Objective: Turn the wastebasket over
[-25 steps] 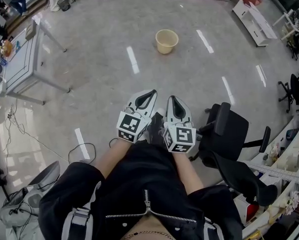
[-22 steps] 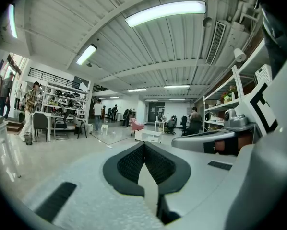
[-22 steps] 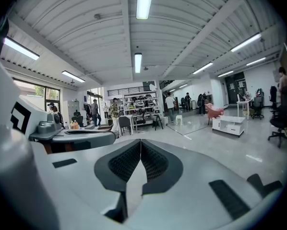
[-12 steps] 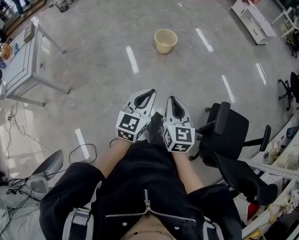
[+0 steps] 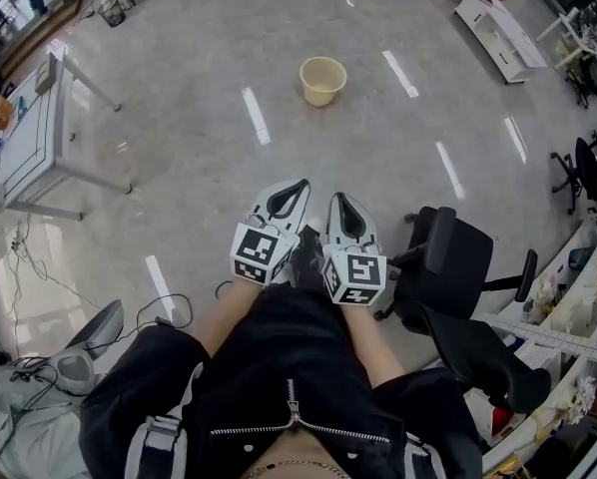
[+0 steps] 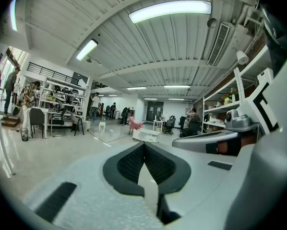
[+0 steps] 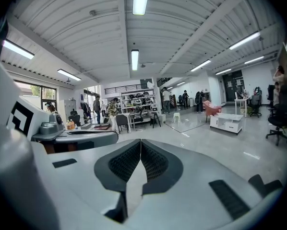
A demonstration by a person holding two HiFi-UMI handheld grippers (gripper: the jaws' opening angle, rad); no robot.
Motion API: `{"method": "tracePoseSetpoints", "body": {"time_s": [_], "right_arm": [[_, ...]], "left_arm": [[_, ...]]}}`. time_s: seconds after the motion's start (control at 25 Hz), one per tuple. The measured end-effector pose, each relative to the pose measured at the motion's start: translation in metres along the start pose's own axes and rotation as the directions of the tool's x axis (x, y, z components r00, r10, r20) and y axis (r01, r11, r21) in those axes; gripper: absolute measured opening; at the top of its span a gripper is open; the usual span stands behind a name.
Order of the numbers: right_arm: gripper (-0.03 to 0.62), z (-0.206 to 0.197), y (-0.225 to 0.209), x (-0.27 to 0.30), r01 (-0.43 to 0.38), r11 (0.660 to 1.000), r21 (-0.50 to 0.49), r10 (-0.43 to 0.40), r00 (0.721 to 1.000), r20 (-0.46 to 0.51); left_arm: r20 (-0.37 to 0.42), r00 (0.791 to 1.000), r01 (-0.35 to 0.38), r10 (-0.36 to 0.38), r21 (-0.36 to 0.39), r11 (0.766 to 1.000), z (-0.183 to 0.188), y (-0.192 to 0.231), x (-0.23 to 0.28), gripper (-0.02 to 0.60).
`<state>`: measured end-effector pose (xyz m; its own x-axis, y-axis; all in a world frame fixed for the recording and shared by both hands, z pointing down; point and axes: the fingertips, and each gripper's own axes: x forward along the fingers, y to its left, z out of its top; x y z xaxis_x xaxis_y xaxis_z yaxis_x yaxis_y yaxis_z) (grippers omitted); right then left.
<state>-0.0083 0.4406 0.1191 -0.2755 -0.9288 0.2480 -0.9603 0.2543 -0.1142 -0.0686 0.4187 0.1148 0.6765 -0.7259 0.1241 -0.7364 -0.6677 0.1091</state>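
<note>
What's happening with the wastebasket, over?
Left gripper, right gripper: jaws shut, empty. Round beige plastic wastebasket upright on floor ahead, untouched. Nothing between; black office chair off right.

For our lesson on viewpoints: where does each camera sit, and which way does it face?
Head view: on the person's head, facing steeply down: floor, wastebasket, left gripper, right gripper, jacket.
Left gripper view: on that gripper, facing level across the room past shut jaws.
Right gripper view: likewise, on the right gripper.
Shared: both gripper views show the pink chair.
</note>
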Motion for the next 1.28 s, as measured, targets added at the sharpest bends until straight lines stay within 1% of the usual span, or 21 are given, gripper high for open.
{"method": "tracePoseSetpoints", "body": {"time_s": [0.16, 0.36, 0.52, 0.68, 0.88, 1.0, 1.28], "right_arm": [[0.011, 0.004, -0.014, 0.019, -0.008, 1.0, -0.012, 0.008, 1.0, -0.018], [0.011, 0.018, -0.043, 0.054, -0.013, 1.0, -0.005, 0.013, 1.0, -0.022], [0.011, 0.037, -0.062, 0.096, -0.012, 1.0, 0.014, 0.012, 1.0, -0.006], [0.011, 0.057, -0.078, 0.136, -0.023, 1.0, 0.017, 0.023, 1.0, -0.002], [0.011, 0.07, -0.107, 0.182, -0.043, 0.999, 0.005, 0.043, 0.999, -0.023], [0.011, 0.076, -0.121, 0.204, -0.056, 0.998, -0.011, 0.056, 0.998, -0.038], [0.011, 0.078, -0.129, 0.261, -0.088, 0.996, -0.027, 0.085, 0.993, -0.076]], "left_arm": [[0.0, 1.0, -0.005, 0.005, -0.02, 1.0, -0.004, 0.01, 0.024, 0.006], [-0.028, 1.0, -0.009, 0.009, -0.028, 1.0, -0.004, 0.025, 0.066, 0.006], [-0.047, 0.999, 0.002, -0.002, -0.004, 1.0, 0.01, 0.051, 0.105, 0.006], [-0.047, 0.999, -0.006, 0.006, 0.007, 1.0, 0.031, 0.08, 0.145, 0.006], [-0.044, 0.999, -0.026, 0.026, -0.001, 1.0, 0.046, 0.107, 0.195, 0.006], [-0.04, 0.998, -0.047, 0.047, -0.006, 0.999, 0.048, 0.122, 0.216, 0.006], [-0.057, 0.995, -0.089, 0.087, -0.042, 0.995, 0.04, 0.168, 0.25, 0.006]]}}
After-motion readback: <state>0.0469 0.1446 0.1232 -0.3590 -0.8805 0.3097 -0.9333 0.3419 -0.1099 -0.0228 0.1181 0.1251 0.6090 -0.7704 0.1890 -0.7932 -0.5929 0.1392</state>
